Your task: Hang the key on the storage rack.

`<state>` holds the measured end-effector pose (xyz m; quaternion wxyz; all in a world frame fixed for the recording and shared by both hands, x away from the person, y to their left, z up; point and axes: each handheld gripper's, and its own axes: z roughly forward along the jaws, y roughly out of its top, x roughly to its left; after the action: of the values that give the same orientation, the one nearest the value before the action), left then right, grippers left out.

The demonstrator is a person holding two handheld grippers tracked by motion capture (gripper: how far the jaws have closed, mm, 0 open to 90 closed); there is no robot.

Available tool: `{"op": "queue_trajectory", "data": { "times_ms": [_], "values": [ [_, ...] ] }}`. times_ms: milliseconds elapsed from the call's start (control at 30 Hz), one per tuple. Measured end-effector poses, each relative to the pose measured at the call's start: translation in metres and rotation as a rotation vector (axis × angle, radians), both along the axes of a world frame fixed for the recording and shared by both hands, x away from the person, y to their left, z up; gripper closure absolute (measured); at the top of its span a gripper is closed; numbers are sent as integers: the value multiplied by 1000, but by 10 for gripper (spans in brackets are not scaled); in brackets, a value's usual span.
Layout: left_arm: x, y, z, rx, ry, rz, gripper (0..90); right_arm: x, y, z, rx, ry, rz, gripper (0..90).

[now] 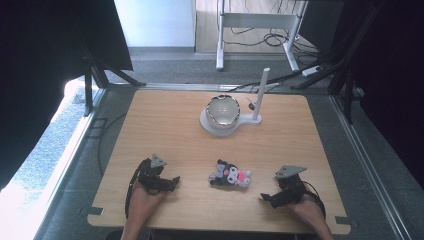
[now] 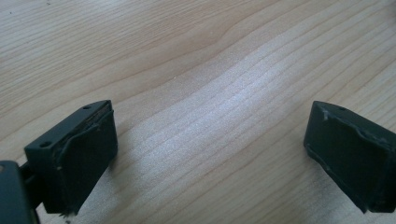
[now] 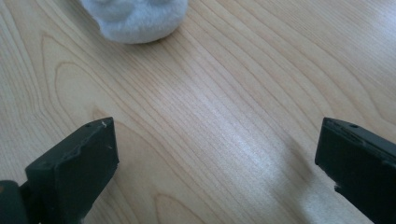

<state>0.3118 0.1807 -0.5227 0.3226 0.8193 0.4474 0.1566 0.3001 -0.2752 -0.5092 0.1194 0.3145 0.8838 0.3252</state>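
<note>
A small plush toy (image 1: 230, 174) in black, white and pink is seen lying on the wooden table (image 1: 165, 125), between the two tongs. The left gripper (image 1: 172, 182) is held low over the table, to the left of the toy and a little apart from it. Its jaws are spread wide, and nothing is held between them; bare wood is seen in the gap in the left gripper view (image 2: 210, 154). The right gripper (image 1: 266, 198) is held to the right of the toy, near it. Its jaws are spread wide too, with nothing held. In the right gripper view, a soft white part of the toy (image 3: 135, 18) is seen just ahead of the jaws. Far beyond both tongs, a shiny bowl (image 1: 223, 110) is set on a white stand (image 1: 247, 120) with a post.
</note>
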Motion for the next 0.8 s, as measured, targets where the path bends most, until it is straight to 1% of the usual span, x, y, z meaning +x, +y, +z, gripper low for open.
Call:
{"op": "queue_trajectory", "data": {
  "times_ms": [200, 300, 400, 467, 500, 533, 667, 800],
  "values": [
    [0, 0, 0, 0, -1, 1, 27, 5, 5, 7, -57, 30, 39, 20],
    [0, 0, 0, 0, -1, 0, 27, 7, 7, 9, -71, 37, 47, 26],
    [0, 0, 0, 0, -1, 1, 27, 10, 11, 13, -86, 44, 58, 26],
    [0, 0, 0, 0, -1, 1, 27, 13, 16, 17, -108, 51, 74, 26],
    [0, 0, 0, 0, -1, 1, 27, 13, 16, 17, -108, 51, 74, 26],
    [0, 0, 0, 0, -1, 0, 27, 15, 19, 18, -117, 64, 86, 26],
    [0, 0, 0, 0, -1, 0, 27, 19, 25, 22, -141, 80, 106, 26],
    [0, 0, 0, 1, -1, 1, 27, 23, 33, 28, -177, 94, 135, 30]
  ]
}}
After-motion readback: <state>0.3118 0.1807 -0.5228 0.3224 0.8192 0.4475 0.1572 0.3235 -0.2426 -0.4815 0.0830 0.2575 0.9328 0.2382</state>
